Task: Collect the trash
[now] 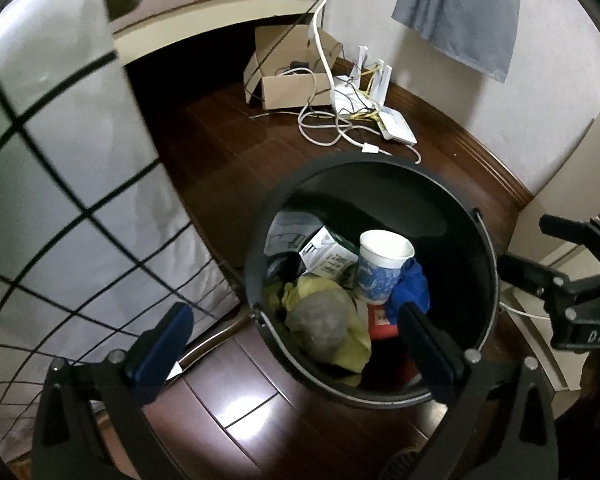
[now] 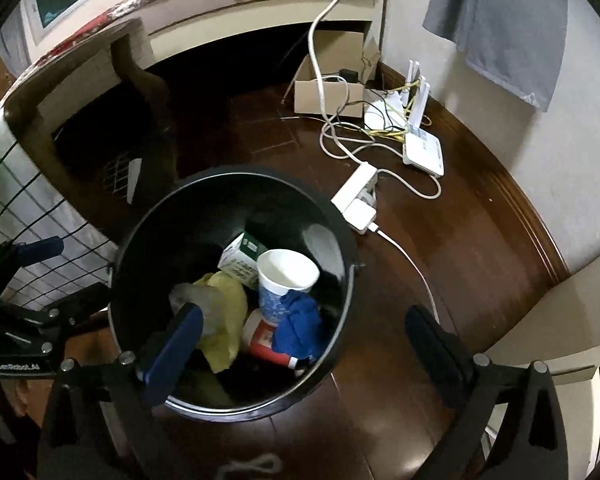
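A round black trash bin [image 1: 452, 184] stands on the dark wood floor and shows in both views [image 2: 204, 184]. Inside lie a white and blue paper cup [image 1: 384, 268], a blue crumpled cloth [image 1: 414, 286], a yellow bag [image 1: 352, 348], a grey wad [image 1: 320, 326], a small green and white carton [image 1: 326, 254] and a red and white tube [image 2: 264, 340]. My left gripper [image 1: 296, 344] is open and empty above the bin's near rim. My right gripper [image 2: 308, 344] is open and empty above the bin's right side.
A bed sheet with a black grid [image 1: 60, 184] hangs at the left. An open cardboard box [image 1: 288, 76], white cables [image 1: 328, 120], a router [image 2: 416, 92] and a power strip [image 2: 356, 196] lie near the wall. A grey cloth [image 2: 500, 20] hangs on the wall.
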A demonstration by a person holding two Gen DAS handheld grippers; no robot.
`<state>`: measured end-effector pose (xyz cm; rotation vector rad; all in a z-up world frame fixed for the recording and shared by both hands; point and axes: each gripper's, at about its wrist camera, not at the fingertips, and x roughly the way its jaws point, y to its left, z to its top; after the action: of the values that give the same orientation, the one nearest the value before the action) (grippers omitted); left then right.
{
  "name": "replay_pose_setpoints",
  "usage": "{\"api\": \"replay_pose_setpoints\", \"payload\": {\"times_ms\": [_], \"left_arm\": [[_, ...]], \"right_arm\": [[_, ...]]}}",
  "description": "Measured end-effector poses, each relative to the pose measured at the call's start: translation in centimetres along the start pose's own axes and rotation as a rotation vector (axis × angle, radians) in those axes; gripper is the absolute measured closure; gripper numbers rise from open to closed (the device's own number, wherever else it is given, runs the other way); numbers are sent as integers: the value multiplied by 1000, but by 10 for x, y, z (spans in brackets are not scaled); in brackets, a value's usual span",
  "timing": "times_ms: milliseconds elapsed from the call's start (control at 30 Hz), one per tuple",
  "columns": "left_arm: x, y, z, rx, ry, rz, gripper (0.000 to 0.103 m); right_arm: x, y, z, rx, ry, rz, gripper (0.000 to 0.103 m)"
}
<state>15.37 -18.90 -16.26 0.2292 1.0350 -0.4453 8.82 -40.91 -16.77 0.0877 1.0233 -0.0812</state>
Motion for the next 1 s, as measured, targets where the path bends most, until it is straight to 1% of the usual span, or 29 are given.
{"api": "replay_pose_setpoints", "payload": {"times_ms": [367, 667, 1000], "left_arm": [[-26, 2, -7, 19, -35, 30, 1], [-70, 16, -16, -14, -100, 61, 1], [-108, 26, -26, -39, -156, 84, 1]], "right_arm": [[-24, 16, 1, 8, -38, 14, 1], [-55, 37, -1, 2, -85, 30, 1], [-84, 62, -3, -26, -123, 28, 1]]}}
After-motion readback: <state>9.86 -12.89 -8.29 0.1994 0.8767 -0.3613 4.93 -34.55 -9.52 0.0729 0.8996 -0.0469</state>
